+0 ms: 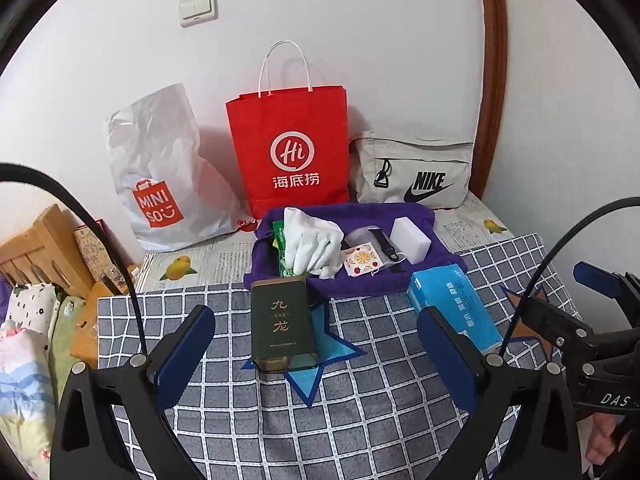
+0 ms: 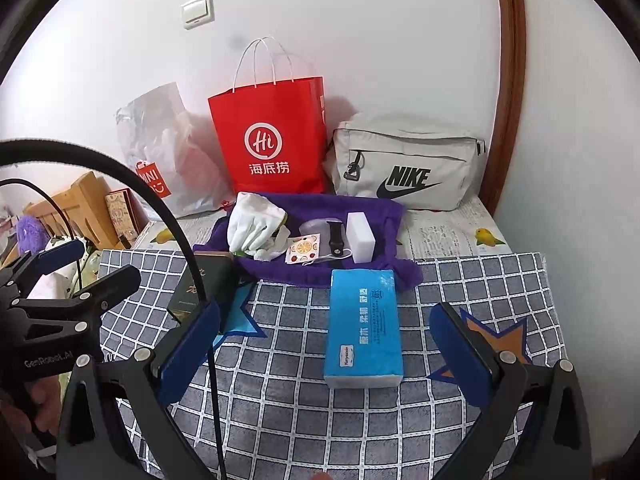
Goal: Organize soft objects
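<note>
Both grippers spread, empty: left gripper (image 1: 316, 344), right gripper (image 2: 326, 348). At 12 o'clock, tissue pack (image 2: 362, 326); could crush if squeezed hard.

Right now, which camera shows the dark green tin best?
The left wrist view: the dark green tin lies centred between the open fingers, its gold characters readable. In the right wrist view the tin sits at the left, partly hidden behind a black cable and a fingertip.

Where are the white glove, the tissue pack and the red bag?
glove (image 1: 310, 240): left wrist view, on its palm.
tissue pack (image 2: 362, 328): right wrist view, middle of its blue top face.
red bag (image 1: 290, 152): left wrist view, on its round logo.
</note>
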